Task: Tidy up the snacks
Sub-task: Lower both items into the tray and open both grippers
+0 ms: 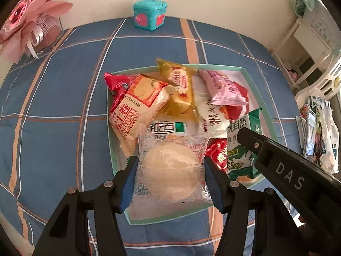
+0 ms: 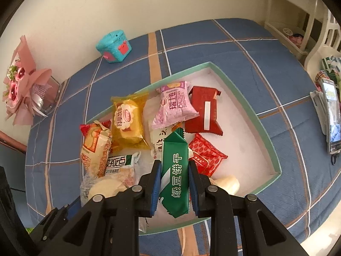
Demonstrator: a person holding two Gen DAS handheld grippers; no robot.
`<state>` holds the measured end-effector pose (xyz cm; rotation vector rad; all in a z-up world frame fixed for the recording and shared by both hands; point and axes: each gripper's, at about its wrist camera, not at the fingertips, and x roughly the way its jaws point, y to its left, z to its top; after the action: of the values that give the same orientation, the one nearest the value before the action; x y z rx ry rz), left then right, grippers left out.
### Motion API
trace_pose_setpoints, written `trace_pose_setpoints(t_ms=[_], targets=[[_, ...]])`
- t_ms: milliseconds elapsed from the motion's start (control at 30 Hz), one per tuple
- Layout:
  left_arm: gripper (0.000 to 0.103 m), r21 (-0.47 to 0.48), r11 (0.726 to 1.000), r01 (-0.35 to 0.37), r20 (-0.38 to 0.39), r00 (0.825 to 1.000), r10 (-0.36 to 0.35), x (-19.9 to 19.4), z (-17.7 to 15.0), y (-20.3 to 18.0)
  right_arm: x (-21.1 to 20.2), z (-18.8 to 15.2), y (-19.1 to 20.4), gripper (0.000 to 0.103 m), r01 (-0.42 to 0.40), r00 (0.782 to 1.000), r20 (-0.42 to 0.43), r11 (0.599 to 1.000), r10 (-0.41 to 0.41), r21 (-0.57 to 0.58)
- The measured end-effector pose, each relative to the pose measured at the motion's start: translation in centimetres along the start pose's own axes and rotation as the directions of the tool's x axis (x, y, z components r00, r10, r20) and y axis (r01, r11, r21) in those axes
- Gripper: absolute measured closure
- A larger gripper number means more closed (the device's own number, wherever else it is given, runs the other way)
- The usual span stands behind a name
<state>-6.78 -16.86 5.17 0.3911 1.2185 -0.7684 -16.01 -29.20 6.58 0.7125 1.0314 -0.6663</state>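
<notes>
Placing step, by the look of it. Left gripper [image 1: 170, 166] partly open, pads clamped on the clear-wrapped bun [image 1: 170, 166], lower centre, over the tray's [image 1: 259, 98] near edge. Right gripper [image 2: 173, 181] nearly closed, pinching the green biscuit pack [image 2: 174, 170] — lower centre, above the heap. Next: find bare tray floor, lower, release.

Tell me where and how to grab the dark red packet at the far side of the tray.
Grip the dark red packet across its narrow middle, coming from above. It lies flat on the tray floor with bare space to its right; the pink packet crowds its left edge, so place that finger carefully.
</notes>
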Motion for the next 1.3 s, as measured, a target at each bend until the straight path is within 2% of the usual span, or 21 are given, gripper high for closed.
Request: trace_pose_setpoints(t_ms=[233,400,567,700,900,1067,1200,1300], targets=[[0.041,-0.021,1.000,-0.012,-0.042,0.999,0.011,1.7,0.0,0.7,2.0,0.0,0.1,0.076,0.013,0.999,-0.048,1.000,-0.013,-0.004],[0.041,-0.020,1.000,-0.008,-0.043,0.999,0.007,1.7,0.0,0.6,2.3,0.0,0.2,0.076,0.022,0.998,-0.058,1.000,-0.022,-0.008],[0.033,-0.028,1.000,0.004,-0.048,0.999,-0.005,1.4,0.2,0.9,1.6,0.4,0.6,0.076,0.031,0.999,-0.030,0.999,-0.032,-0.021],[0.028,-0.008,1.000,-0.001,-0.023,1.000,0.001,0.3,0.4,0.6,0.5,0.5,1.0,0.076,0.031,0.999,-0.007,0.999,-0.031,-0.034],[0.027,-0.015,1.000,-0.024,0.013,1.000,0.024,-1.1,0.6,0.7,-1.5,0.7,1.5,0.076,0.028,0.999,0.047,0.999,-0.026,-0.044],[0.027,-0.072,0.995,-0.074,0.030,0.997,0.077,-2.2,0.5,3.2,-2.0,0.8,1.5,0.076,0.027,0.998,0.054,0.999,-0.025,-0.043],[0.027,-0.138,0.986,-0.089,0.046,0.994,0.096,-2.4,0.7,5.3,-1.6,0.7,1.5,0.076,0.028,0.999,0.043,0.999,-0.026,-0.045],[0.027,-0.199,0.973,-0.118,0.069,0.989,0.134,-2.9,1.0,6.9,-1.6,0.6,1.6,0.076,0.028,0.999,0.039,0.998,-0.027,-0.051]])
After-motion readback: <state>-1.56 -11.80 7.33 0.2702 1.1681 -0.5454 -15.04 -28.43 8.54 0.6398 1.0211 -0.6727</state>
